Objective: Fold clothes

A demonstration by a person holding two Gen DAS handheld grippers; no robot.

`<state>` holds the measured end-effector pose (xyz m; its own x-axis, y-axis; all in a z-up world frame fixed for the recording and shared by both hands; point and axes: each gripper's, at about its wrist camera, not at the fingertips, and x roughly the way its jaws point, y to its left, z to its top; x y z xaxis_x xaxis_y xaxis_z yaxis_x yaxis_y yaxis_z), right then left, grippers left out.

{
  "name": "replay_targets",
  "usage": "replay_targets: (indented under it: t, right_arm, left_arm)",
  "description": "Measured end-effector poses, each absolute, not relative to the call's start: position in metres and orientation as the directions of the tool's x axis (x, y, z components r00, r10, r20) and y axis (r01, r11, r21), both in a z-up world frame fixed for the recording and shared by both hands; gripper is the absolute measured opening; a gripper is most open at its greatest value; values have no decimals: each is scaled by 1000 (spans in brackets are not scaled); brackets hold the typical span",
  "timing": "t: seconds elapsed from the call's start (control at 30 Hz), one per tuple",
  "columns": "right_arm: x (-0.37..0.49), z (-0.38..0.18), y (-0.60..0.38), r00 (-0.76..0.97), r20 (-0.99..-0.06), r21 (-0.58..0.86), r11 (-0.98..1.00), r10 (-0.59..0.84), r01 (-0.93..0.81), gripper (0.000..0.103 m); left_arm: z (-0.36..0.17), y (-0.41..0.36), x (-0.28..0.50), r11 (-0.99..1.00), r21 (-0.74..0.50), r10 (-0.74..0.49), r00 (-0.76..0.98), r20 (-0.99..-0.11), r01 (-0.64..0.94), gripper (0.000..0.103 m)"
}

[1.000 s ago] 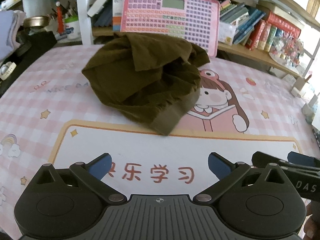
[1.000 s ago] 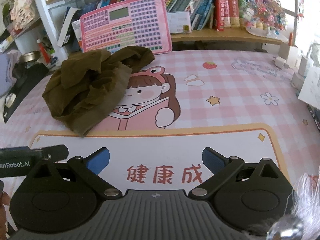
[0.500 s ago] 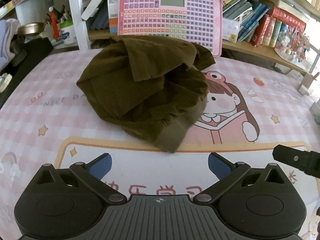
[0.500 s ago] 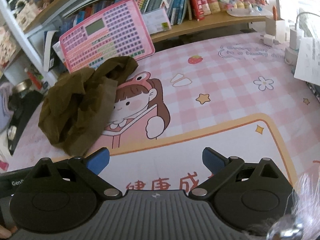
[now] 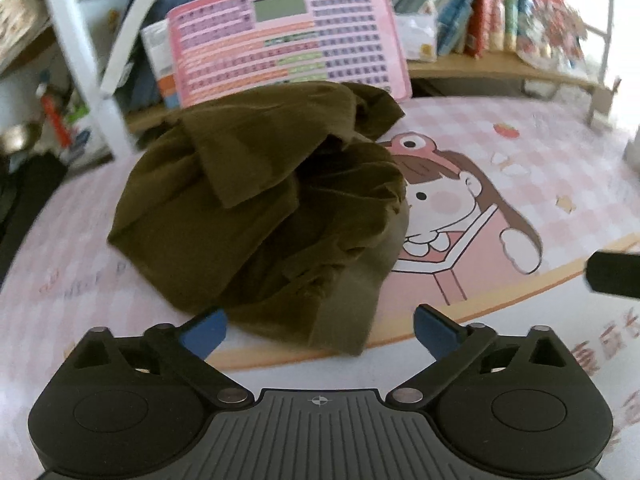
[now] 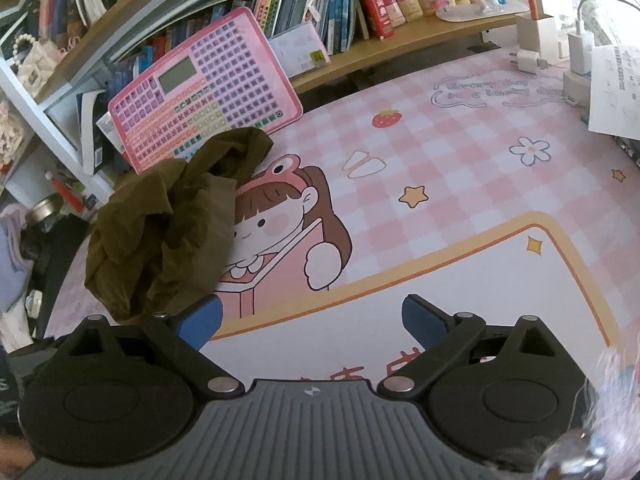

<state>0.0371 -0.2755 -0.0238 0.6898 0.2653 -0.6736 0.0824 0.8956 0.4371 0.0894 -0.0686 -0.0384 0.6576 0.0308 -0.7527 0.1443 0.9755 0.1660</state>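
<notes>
A crumpled olive-brown garment (image 5: 264,208) lies in a heap on the pink checked desk mat (image 5: 560,168); its ribbed hem points toward me. My left gripper (image 5: 320,334) stands open just in front of that hem, nothing between its blue fingertips. In the right wrist view the same garment (image 6: 168,232) sits at the left, beyond the left fingertip. My right gripper (image 6: 312,320) is open over the mat's white panel, to the right of the heap and apart from it. A dark part of the right gripper (image 5: 616,276) shows at the right edge of the left wrist view.
A pink keyboard-style learning board (image 6: 204,92) leans against the bookshelf (image 6: 360,8) behind the garment. Chargers and papers (image 6: 600,80) sit at the desk's far right. Clutter and a metal bowl (image 6: 44,208) lie off the left edge. The mat (image 6: 460,184) stretches right of the garment.
Both grippers moved forward toward the garment, which now looks larger and closer to the left fingertips. The right view swung up and left. The garment itself has not moved.
</notes>
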Motion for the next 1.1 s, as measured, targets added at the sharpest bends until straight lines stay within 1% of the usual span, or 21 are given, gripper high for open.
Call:
replay_targets:
  t: [0.13,0.17,0.2,0.27,0.33,0.37,0.4,0.43,0.5,0.57,0.6,0.7,0.83,0.9,1.1]
  right_arm:
    - [33,-24,-277,705,-659,443,893,262,82,98]
    - [32,-24,-278,707,-659,444,892,258,88,98]
    - [31,-24,-279,709,-658,445,890,254,94,98]
    - [29,-24,-282,714,-651,461,882,258,101,98]
    - [27,-25,-285,719,-643,478,872,264,108,98]
    - [26,-25,-287,720,-638,493,863,273,110,98]
    - [26,-26,-289,720,-632,511,852,285,112,98]
    - [26,-28,-291,729,-612,538,837,305,102,98]
    - [27,-31,-295,728,-589,598,795,351,101,98]
    - [29,-34,-301,722,-564,663,742,401,106,97]
    - [30,-35,-303,720,-549,692,713,423,109,97]
    - [34,-43,-312,716,-505,773,622,483,126,97]
    - [42,-55,-328,713,-436,873,450,550,188,97]
    - [44,-61,-336,714,-399,906,366,576,212,97]
    - [48,-76,-353,718,-306,952,176,625,251,97]
  left_arm:
    - [-48,-76,101,951,248,63,671,-739,184,94]
    - [-52,-76,104,947,261,74,666,-742,186,91]
    - [-56,-76,108,944,272,82,663,-744,188,88]
    - [-56,-72,111,946,259,61,676,-734,196,86]
    - [-55,-71,113,948,225,17,669,-743,225,64]
    - [-54,-71,113,947,199,-16,661,-750,250,41]
    - [-54,-73,113,945,197,-24,657,-753,261,36]
    - [-53,-74,113,943,200,-24,655,-756,265,32]
    - [-50,-70,116,954,150,-51,635,-771,258,21]
    - [-37,-59,118,977,36,-102,606,-789,212,15]
    - [-27,-53,115,980,-37,-149,603,-783,193,15]
    - [8,-46,97,956,-219,-294,633,-716,196,15]
    - [41,-49,72,889,-397,-446,631,-635,229,15]
    - [49,-52,61,854,-457,-502,621,-602,247,15]
    - [61,-61,36,824,-499,-545,621,-563,270,15]
